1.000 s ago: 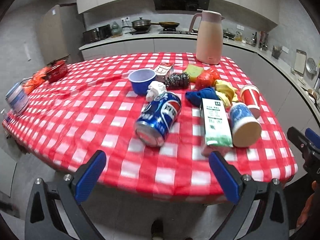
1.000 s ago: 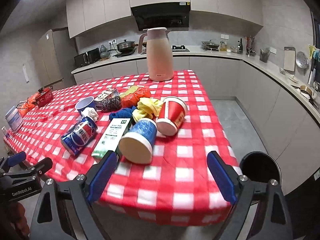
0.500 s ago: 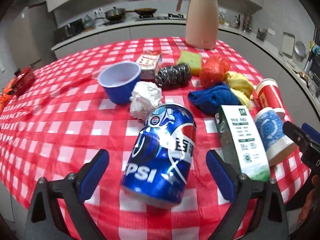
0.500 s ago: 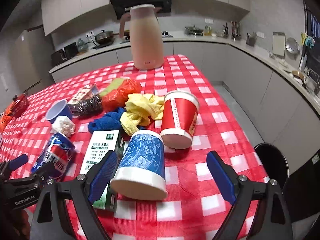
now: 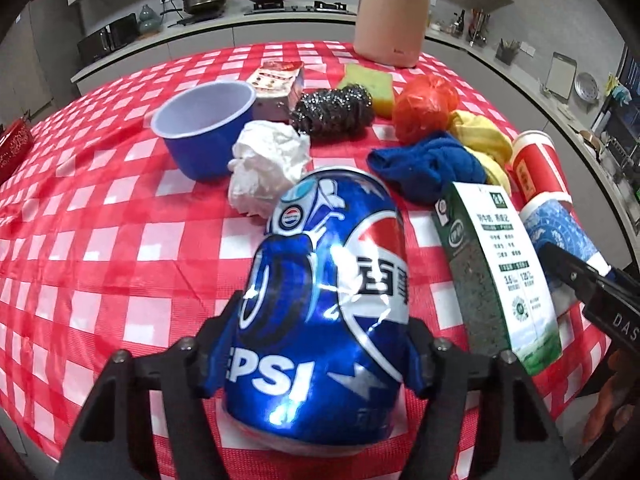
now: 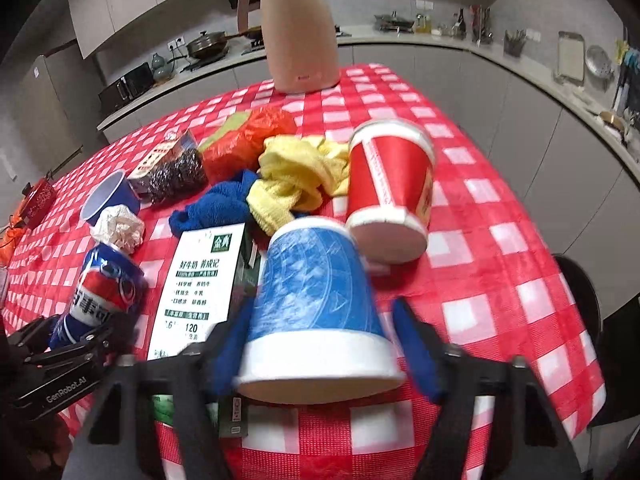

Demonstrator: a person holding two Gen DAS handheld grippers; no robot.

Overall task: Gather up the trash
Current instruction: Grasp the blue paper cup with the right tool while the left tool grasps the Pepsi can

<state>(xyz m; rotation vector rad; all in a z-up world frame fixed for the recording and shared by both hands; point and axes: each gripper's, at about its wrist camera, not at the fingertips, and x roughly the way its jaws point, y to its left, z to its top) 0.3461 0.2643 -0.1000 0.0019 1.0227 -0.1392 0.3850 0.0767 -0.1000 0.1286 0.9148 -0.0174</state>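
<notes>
While both sets of fingers were closing, left gripper (image 5: 316, 344) straddled the Pepsi can (image 5: 320, 300) lying near-left on worktop (image 5: 100, 240); right gripper (image 6: 320, 344) straddled the blue cup (image 6: 316, 304). I squeezed gently, centred.

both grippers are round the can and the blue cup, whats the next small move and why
Probably finish closing both, then lift. The left gripper straddles the lying can, its jaws closing with pads at the can's sides. The right gripper is likewise closing around the tipped blue cup. Both pieces still lie on the table, so firm the grips first.
</notes>
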